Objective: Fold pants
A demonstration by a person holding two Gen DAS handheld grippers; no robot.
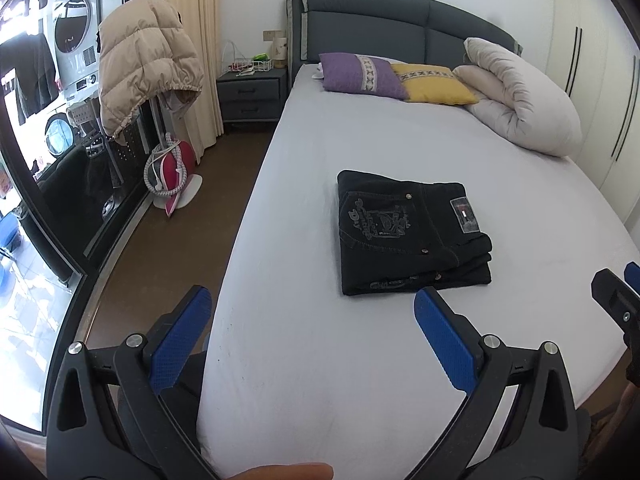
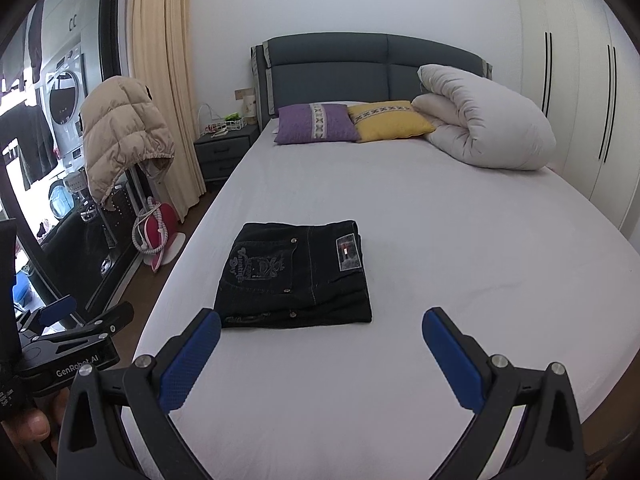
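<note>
Your left tongs (image 1: 312, 312) and right tongs (image 2: 322, 334) both gape wide, holding nothing, above the near edge of the bed (image 2: 440, 220). The black pants (image 2: 298, 274) lie folded in a neat stack mid-bed, just beyond your fingertips, touching neither tool.

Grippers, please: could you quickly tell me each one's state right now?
Left hand-held gripper: open, holding nothing.
Right hand-held gripper: open, holding nothing; folded pants lie untouched on the bed.
</note>
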